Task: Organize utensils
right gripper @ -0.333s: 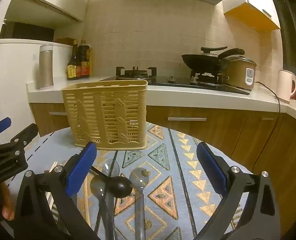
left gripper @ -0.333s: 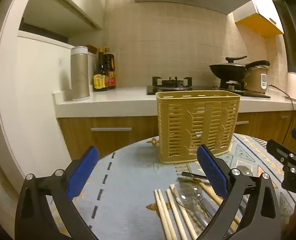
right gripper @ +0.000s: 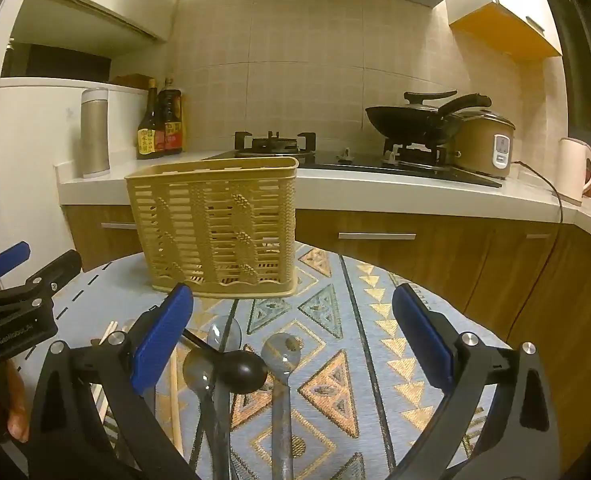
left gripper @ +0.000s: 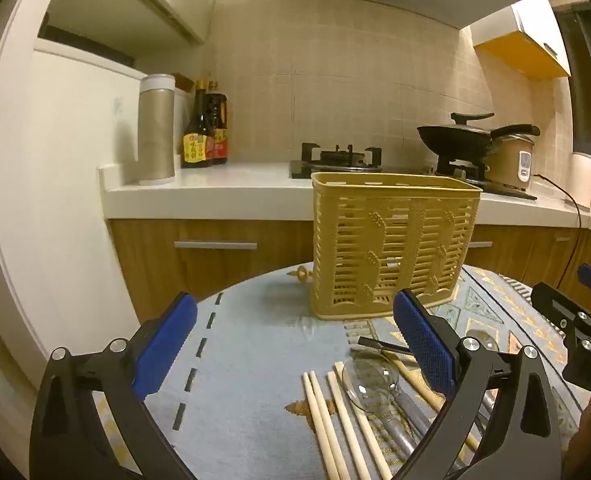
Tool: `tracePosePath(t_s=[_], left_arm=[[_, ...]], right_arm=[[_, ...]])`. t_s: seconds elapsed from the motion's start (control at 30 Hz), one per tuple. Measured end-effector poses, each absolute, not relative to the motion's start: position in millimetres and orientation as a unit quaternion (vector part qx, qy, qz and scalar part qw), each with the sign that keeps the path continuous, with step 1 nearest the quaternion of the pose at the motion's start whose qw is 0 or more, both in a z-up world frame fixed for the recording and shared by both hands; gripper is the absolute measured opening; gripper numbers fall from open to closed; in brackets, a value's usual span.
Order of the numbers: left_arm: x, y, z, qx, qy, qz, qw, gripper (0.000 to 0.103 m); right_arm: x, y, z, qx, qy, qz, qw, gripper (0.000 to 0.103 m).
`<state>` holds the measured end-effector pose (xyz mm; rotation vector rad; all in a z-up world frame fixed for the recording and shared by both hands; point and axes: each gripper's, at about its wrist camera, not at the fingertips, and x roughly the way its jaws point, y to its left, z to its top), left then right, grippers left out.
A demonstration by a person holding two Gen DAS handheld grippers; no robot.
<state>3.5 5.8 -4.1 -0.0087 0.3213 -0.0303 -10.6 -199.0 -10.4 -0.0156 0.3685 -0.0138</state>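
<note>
Yellow slotted basket [right gripper: 215, 224] stands upright at the tabletop's far edge, empty, judged the target holder. Utensils lie loose before it: four chopsticks [left gripper: 335, 420], three clear spoons [right gripper: 281, 354], one black ladle [right gripper: 241, 372]. Left gripper [left gripper: 295, 356] and right gripper [right gripper: 293, 344] hover, jaws wide, holding nothing.

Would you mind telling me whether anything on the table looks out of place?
Yes: the black ladle lies crosswise over the clear spoons, its handle angled left, while the holder stands upright.
</note>
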Motion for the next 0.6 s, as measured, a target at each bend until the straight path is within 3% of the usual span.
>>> tracePosePath(t_s=[0.6], left_arm=[[8.0,12.8,-5.1,-0.023,0.17,-0.018,0.985,0.096]], right_arm=[[-11.9,-196.1,-14.8,-0.015,0.185,0.002,0.983,0.095]])
